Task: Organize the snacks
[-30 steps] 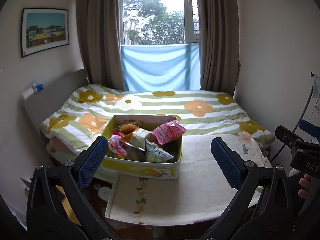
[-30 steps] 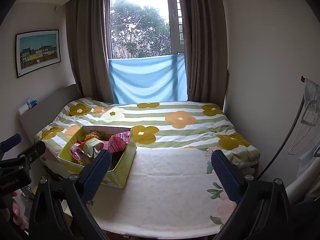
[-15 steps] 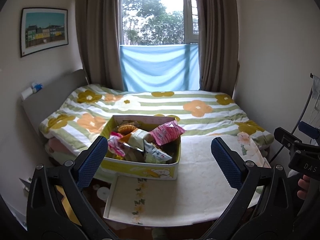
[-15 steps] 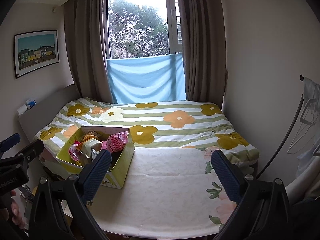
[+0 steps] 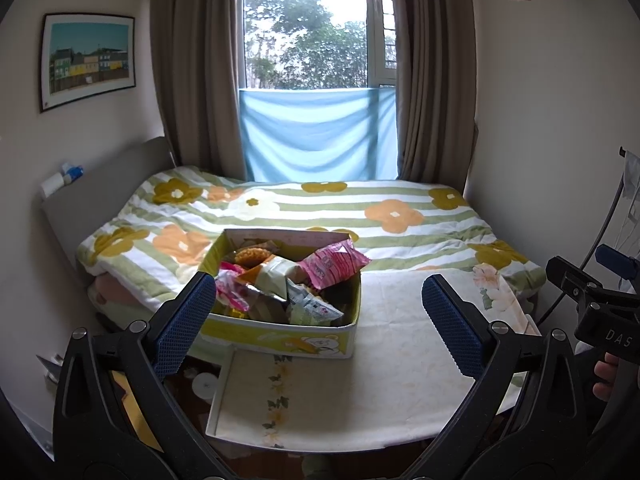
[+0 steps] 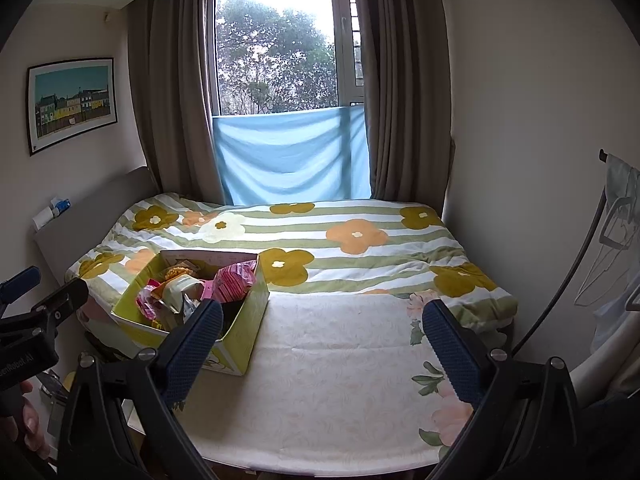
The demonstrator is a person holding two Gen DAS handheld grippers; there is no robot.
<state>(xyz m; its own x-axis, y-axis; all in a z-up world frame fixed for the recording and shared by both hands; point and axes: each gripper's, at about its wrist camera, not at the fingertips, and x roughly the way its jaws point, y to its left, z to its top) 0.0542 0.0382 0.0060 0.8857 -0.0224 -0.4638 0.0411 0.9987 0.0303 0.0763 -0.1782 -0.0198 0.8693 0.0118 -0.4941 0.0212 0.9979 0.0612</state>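
Note:
A yellow-green cardboard box (image 5: 280, 336) stands on the left of a white cloth-covered table (image 5: 380, 380), heaped with several snack packets, a pink one (image 5: 332, 264) on top. The box also shows in the right wrist view (image 6: 244, 336). My left gripper (image 5: 320, 324) is open and empty, held back from the box at the table's near edge. My right gripper (image 6: 322, 344) is open and empty, over the table (image 6: 340, 380) to the right of the box. Each gripper's body shows at the edge of the other's view.
A bed with a green-striped floral quilt (image 5: 320, 208) lies right behind the table. A window with brown curtains and a blue cloth (image 5: 316, 132) is at the back. A wall is close on the right, with a clothes rack (image 6: 616, 232). A headboard (image 5: 100, 196) is on the left.
Both views have shifted only slightly; the box sits a touch further left and lower in each. Both grippers stay open and empty.

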